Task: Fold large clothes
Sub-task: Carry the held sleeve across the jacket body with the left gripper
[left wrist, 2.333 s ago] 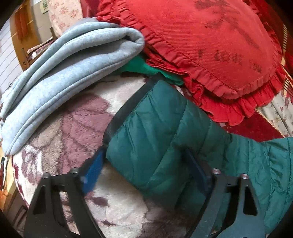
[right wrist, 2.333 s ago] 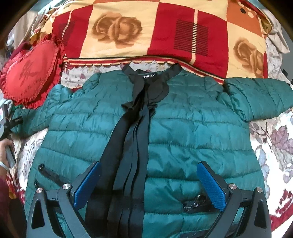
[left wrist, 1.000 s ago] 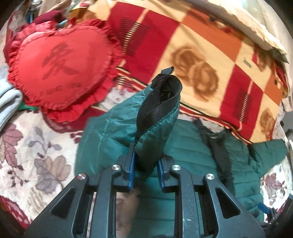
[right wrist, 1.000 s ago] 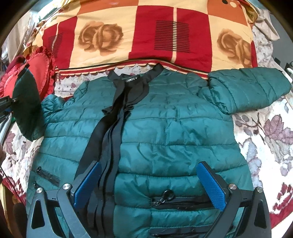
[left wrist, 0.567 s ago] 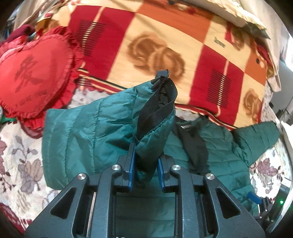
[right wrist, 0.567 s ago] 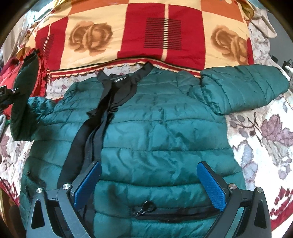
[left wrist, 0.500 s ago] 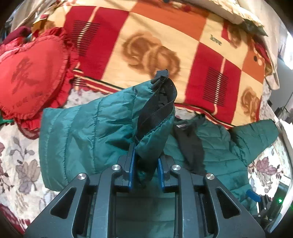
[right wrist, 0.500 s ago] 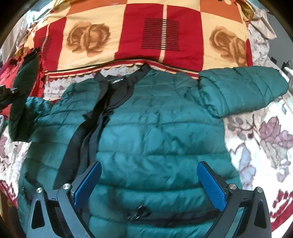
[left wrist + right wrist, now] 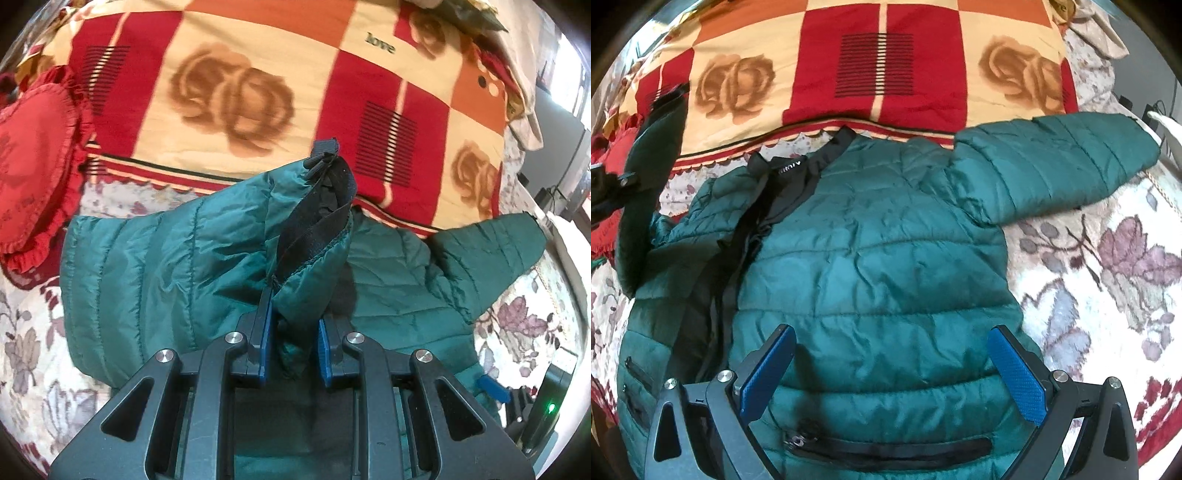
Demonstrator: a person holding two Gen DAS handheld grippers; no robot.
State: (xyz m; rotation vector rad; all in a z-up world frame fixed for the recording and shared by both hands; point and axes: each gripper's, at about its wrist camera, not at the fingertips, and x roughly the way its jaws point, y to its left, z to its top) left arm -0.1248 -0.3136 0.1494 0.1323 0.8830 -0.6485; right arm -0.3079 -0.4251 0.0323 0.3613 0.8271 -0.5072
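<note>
A dark green quilted jacket (image 9: 879,251) lies face up on the bed, black placket and collar to the left of centre. My left gripper (image 9: 293,328) is shut on the jacket's left sleeve cuff (image 9: 314,236) and holds it raised over the jacket body; the lifted sleeve (image 9: 646,177) shows at the left edge of the right wrist view. The other sleeve (image 9: 1052,162) lies stretched out to the right. My right gripper (image 9: 892,373) is open and empty, hovering above the jacket's lower front near the pocket zip (image 9: 886,443).
A red and cream rose-patterned blanket (image 9: 879,55) lies beyond the collar. A red heart-shaped ruffled pillow (image 9: 33,158) sits at the left. The floral bedcover (image 9: 1108,258) shows to the right of the jacket.
My left gripper closed on the left sleeve cuff, lifted it off the bed and carried it right, over the jacket body. My right gripper stayed open and drifted slightly over the jacket.
</note>
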